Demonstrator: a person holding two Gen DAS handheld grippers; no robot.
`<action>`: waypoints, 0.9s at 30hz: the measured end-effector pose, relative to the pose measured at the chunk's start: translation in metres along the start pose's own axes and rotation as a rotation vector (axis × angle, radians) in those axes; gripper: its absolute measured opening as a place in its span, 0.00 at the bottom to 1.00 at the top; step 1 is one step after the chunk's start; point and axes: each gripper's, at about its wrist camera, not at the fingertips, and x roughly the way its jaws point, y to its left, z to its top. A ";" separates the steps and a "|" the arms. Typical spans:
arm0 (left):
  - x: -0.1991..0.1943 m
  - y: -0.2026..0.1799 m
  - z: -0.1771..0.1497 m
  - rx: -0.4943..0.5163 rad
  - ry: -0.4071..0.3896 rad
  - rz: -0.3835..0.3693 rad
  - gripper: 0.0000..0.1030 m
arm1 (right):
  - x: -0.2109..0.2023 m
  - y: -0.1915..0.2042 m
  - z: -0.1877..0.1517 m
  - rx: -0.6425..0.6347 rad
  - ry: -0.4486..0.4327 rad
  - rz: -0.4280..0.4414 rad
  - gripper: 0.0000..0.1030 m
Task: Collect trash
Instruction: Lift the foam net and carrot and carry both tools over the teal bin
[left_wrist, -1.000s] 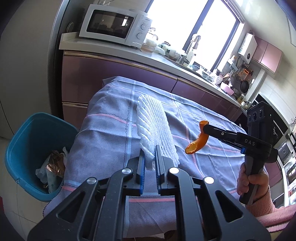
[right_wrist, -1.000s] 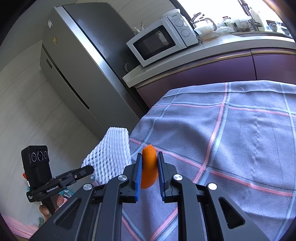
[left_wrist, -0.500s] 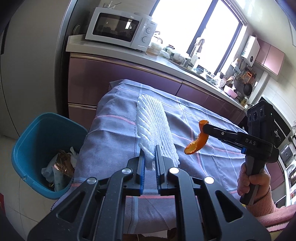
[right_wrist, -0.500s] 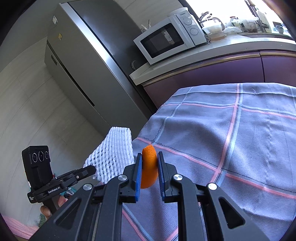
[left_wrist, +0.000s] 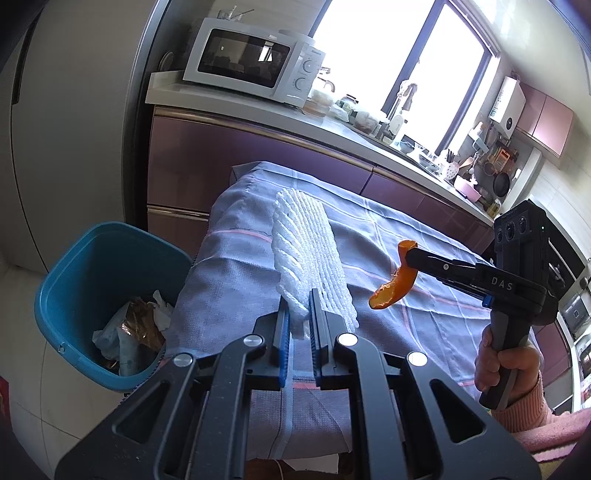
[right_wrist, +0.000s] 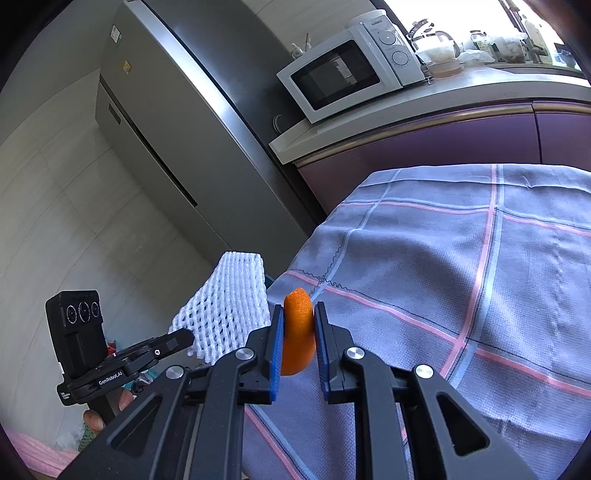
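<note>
Left gripper (left_wrist: 298, 317) clamps foam net (left_wrist: 310, 254), right gripper (right_wrist: 298, 334) orange peel (right_wrist: 297, 328); blue bin (left_wrist: 74, 280) only in left view

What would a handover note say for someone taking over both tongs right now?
Left tongs: shut on the white foam fruit net, held above the checked blue cloth on the table.
Right tongs: shut on the curled orange peel, also off the cloth.
Blue plastic bin: on the floor beside the table's left end, already holding wrappers and paper.
Done: both pieces picked up.
Left: carry both over the bin and drop them in. No other trash visible on the cloth.
</note>
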 end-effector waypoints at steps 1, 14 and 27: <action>-0.001 0.000 0.000 -0.002 -0.001 0.002 0.10 | 0.001 0.001 0.000 -0.002 0.001 0.001 0.14; -0.008 0.007 -0.003 -0.014 -0.010 0.024 0.10 | 0.012 0.012 0.004 -0.016 0.010 0.021 0.14; -0.014 0.013 -0.003 -0.026 -0.021 0.049 0.10 | 0.019 0.021 0.005 -0.023 0.019 0.042 0.14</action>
